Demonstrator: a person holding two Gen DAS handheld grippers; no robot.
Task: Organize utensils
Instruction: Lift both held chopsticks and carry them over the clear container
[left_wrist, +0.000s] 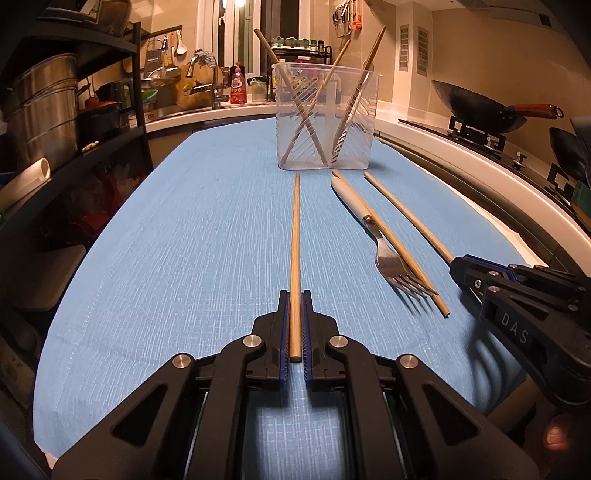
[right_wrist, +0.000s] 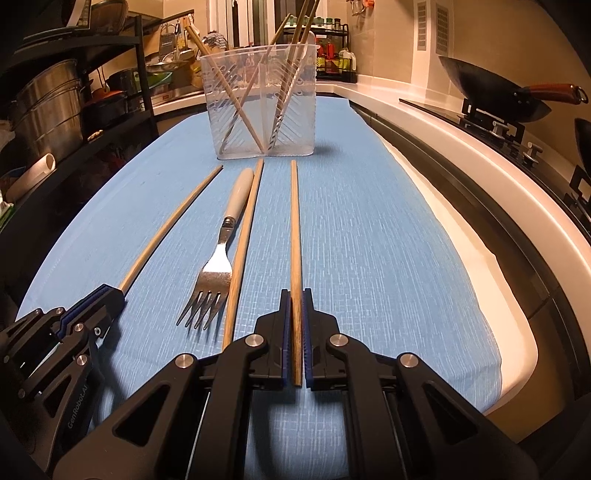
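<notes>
Both grippers are closed on a chopstick each, so the step in hand looks like a double pick-up ahead of dropping them into the clear holder (left_wrist: 325, 114) standing toward the far end of the worktop (left_wrist: 166, 258).

The left gripper (left_wrist: 295, 328) has its jaws nearly shut, pinching the near end of the left chopstick (left_wrist: 295, 236), which lies along the blue cloth and points at the holder. The right gripper (right_wrist: 295, 332) is clamped the same way on the right chopstick (right_wrist: 294, 229), nearer the worktop's right edge. Between the two, a white-handled fork (right_wrist: 221, 254) and a third chopstick (right_wrist: 245, 240) lie side by side, touching or nearly so, still loose.

The next move, as I judge it, calls for lifting each stick clear, tipping it upright and lowering it into a compartment without knocking the sticks already leaning inside.

The left wrist view shows the third chopstick crossing over the fork's tines; the right wrist view shows the holder's middle divider more clearly and the wide bare cloth along the right edge.
</notes>
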